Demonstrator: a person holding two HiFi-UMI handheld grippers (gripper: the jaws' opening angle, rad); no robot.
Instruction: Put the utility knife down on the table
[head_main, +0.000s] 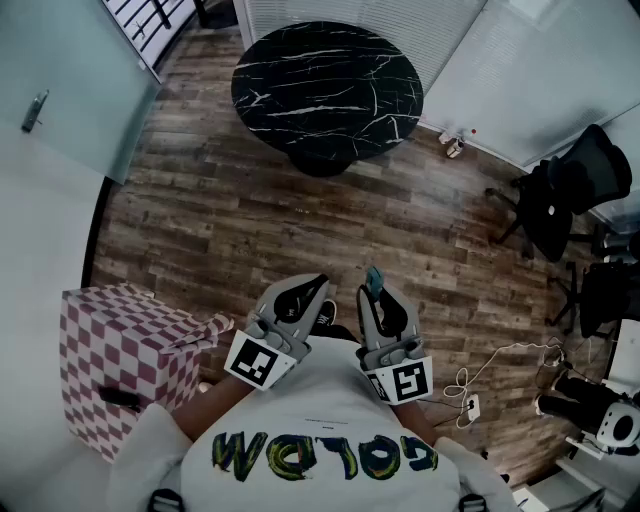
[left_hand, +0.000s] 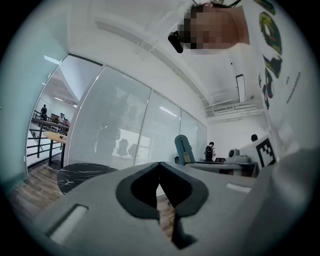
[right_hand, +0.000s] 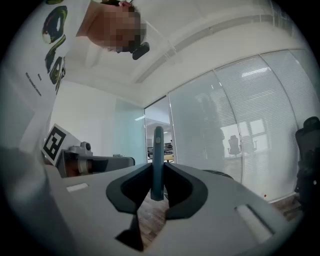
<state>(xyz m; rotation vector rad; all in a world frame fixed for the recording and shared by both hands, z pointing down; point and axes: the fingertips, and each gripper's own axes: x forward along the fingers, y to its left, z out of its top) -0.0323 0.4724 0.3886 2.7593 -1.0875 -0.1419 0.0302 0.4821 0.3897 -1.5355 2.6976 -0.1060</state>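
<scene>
While right gripper (right_hand: 157, 194) clamps utility knife (right_hand: 158, 150) upright between its jaws: judged slim, rigid, light; smooth casing may slip. Hold mid-body. Left gripper (left_hand: 161, 170) closed, empty. Table (head_main: 327, 88) well ahead.

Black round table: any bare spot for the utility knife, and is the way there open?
The whole marble top of the black round table shows bare; nothing lies on it. The wood floor between it and the right tongs holding the utility knife is open too. Crowded: office chairs and cables at right, checkered box at left.
</scene>
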